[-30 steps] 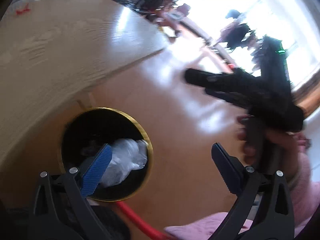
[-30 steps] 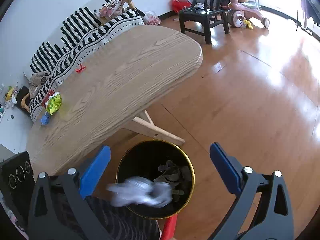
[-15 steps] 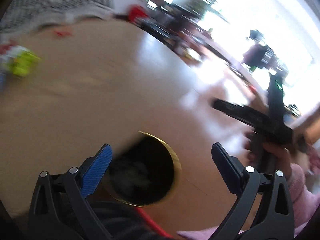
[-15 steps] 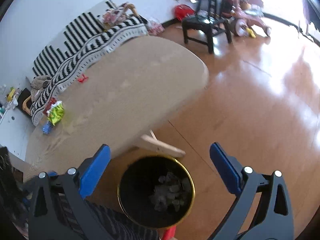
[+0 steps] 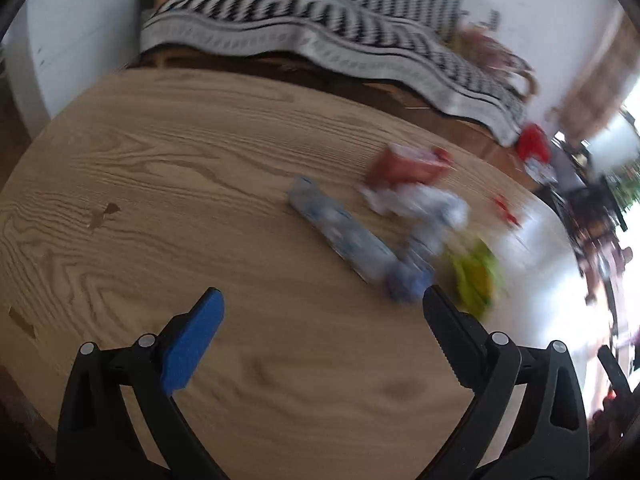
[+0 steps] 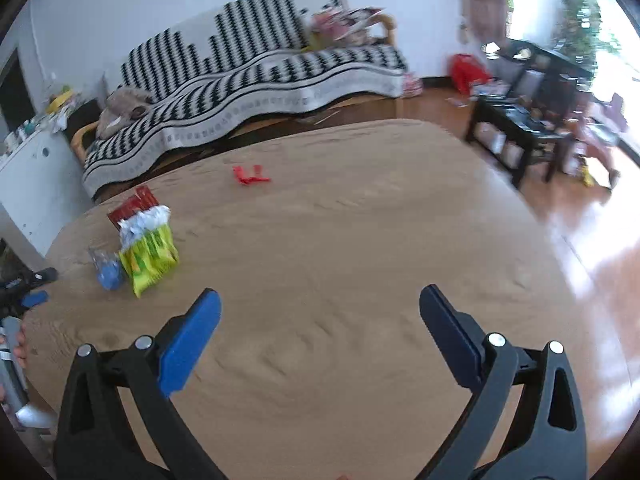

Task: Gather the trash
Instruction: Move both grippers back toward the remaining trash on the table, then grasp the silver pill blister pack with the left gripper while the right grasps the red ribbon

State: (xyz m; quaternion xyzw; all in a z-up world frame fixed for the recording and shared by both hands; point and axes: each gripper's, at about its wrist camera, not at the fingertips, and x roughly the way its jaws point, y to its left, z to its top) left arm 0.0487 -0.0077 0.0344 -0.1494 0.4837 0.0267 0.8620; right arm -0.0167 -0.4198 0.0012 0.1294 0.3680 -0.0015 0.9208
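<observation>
Trash lies in a heap on the wooden table: a grey-blue wrapper, a crumpled white piece, a red packet and a yellow-green packet. My left gripper hovers open just in front of the heap, holding nothing. In the right wrist view the same heap sits far left, with the yellow-green packet, the white piece and the red packet. A small red scrap lies further back. My right gripper is open over bare table.
A sofa under a black-and-white zigzag blanket stands behind the table. A black chair and toys stand on the shiny wooden floor at the right. A white cabinet is at the left. The left gripper shows at the far left edge.
Both grippers have swung up from the black bin on the floor to above the table. The bin is out of view now. The left wrist view is blurred by motion.
</observation>
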